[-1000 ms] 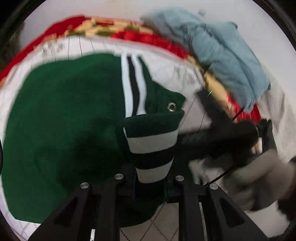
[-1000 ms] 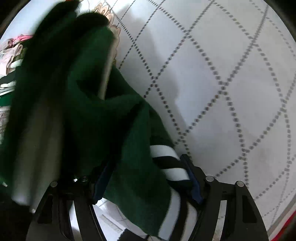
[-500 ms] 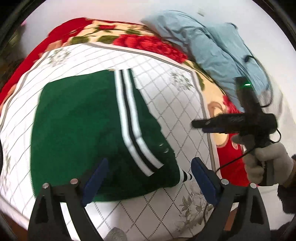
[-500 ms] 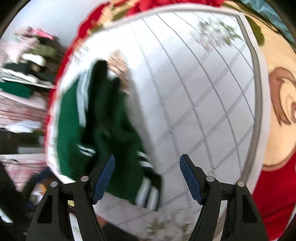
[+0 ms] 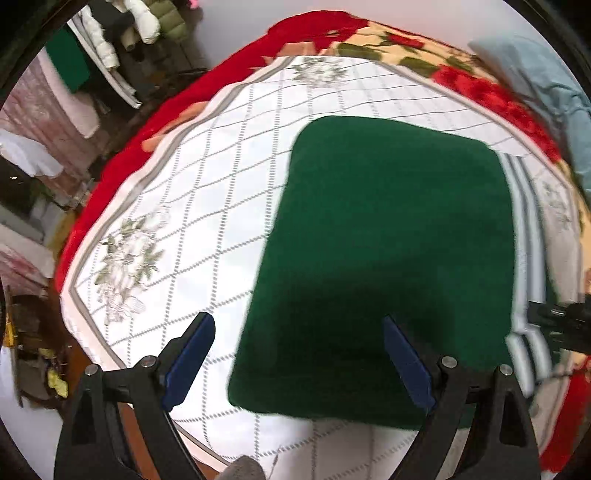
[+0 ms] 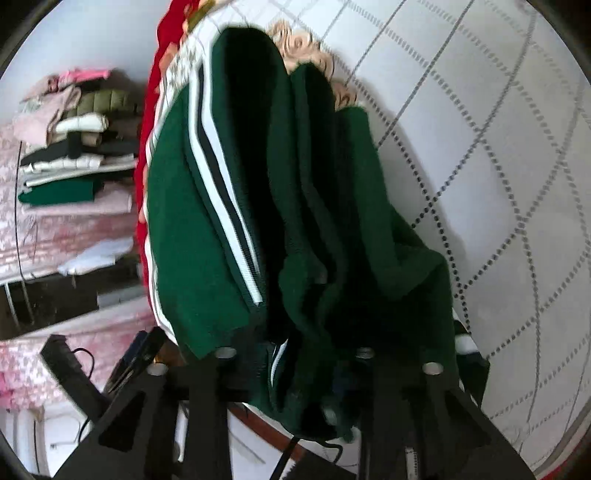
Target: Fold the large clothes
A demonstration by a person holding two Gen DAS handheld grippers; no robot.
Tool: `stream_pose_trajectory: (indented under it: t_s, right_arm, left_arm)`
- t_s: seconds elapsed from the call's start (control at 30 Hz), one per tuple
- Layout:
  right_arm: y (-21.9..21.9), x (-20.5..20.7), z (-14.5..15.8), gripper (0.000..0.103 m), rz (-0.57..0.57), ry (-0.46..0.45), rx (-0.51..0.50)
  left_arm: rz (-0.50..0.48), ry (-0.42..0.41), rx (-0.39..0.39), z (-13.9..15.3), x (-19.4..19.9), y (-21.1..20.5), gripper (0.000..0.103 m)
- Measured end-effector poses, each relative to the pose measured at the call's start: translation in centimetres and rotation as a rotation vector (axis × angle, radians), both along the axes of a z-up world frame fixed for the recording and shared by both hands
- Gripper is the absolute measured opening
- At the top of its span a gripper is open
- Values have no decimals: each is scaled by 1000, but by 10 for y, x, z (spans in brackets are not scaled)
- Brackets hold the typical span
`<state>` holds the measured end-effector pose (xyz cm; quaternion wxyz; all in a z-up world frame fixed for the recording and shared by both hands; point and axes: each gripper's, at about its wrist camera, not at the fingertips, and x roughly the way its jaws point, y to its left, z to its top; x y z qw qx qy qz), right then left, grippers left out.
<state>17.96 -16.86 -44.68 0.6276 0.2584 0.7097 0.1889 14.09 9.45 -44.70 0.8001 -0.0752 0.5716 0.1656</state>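
Observation:
A dark green garment [image 5: 388, 251] with white and black stripes lies folded on the white quilted cover [image 5: 207, 206] of the bed. My left gripper [image 5: 299, 354] is open and empty, just above the garment's near left edge. My right gripper [image 6: 295, 369] is shut on a bunched end of the green garment [image 6: 258, 206], which rises in folds in front of its camera. The right gripper's tip [image 5: 561, 325] shows at the right edge of the left wrist view, at the striped hem.
A red floral blanket [image 5: 369, 33] lies under the white cover. A light blue cloth [image 5: 546, 85] lies at the far right. A stack of folded clothes [image 6: 74, 140] sits beside the bed. More clothes [image 5: 122, 29] hang at the back left.
Both grippers let go of the garment half a second ago. The left one has since swung left and stayed open. The right one has closed on the garment's end again.

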Motion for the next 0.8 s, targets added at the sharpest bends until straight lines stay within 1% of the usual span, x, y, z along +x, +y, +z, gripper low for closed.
stream_pose_trajectory:
  t_s: [0.07, 0.13, 0.17, 0.2, 0.23, 0.27, 0.3, 0.33, 0.37, 0.4, 0.43, 0.47, 0.57, 0.6, 0.63, 0.7, 0.8]
  right_arm:
    - [-8, -8, 24, 22, -47, -18, 57]
    - [-14, -14, 36, 22, -86, -13, 135]
    - [-18, -17, 36, 22, -96, -4, 138]
    - [-22, -20, 32, 22, -92, 7, 100]
    - [-22, -21, 20, 22, -59, 19, 0]
    - [-23, -24, 3, 21, -28, 47, -110]
    - [-22, -24, -13, 21, -13, 72, -172]
    - [-25, -27, -33, 23, -16, 109, -215]
    - [-25, -26, -41, 23, -29, 125, -221]
    - [-24, -25, -40, 23, -27, 122, -223]
    - [-19, -22, -34, 25, -3, 113, -231]
    - [-17, -21, -28, 30, 13, 101, -235]
    - [-10, -18, 2, 30, 56, 46, -273]
    - [-9, -17, 15, 30, 73, 14, -290]
    - [-10, -16, 25, 33, 78, -10, -299]
    - [-13, -15, 47, 33, 89, -65, -316]
    - [-15, -13, 66, 33, 85, -112, -330]
  left_arm:
    - [15, 16, -2, -6, 1, 3, 91]
    - [39, 16, -30, -8, 0, 4, 91]
    - [44, 14, -39, -7, -1, 3, 91]
    - [48, 18, -47, -7, -2, 3, 91]
    - [53, 32, -50, -11, -2, 2, 92]
    - [57, 47, -53, -14, -2, 2, 91]
    - [60, 60, -57, -17, -1, 2, 91]
    - [61, 70, -62, -18, -1, 4, 92]
    - [57, 75, -68, -18, -1, 4, 92]
    - [51, 73, -60, -16, 0, 4, 92]
    - [42, 75, -48, -13, 2, 4, 92]
    - [33, 78, -40, -11, 4, 4, 92]
    - [22, 69, -26, 2, 9, 6, 92]
    - [21, 64, -30, 6, 12, 8, 92]
    - [19, 61, -34, 9, 13, 9, 92]
    - [19, 50, -37, 18, 16, 10, 92]
    - [4, 35, -29, 27, 22, 6, 92]
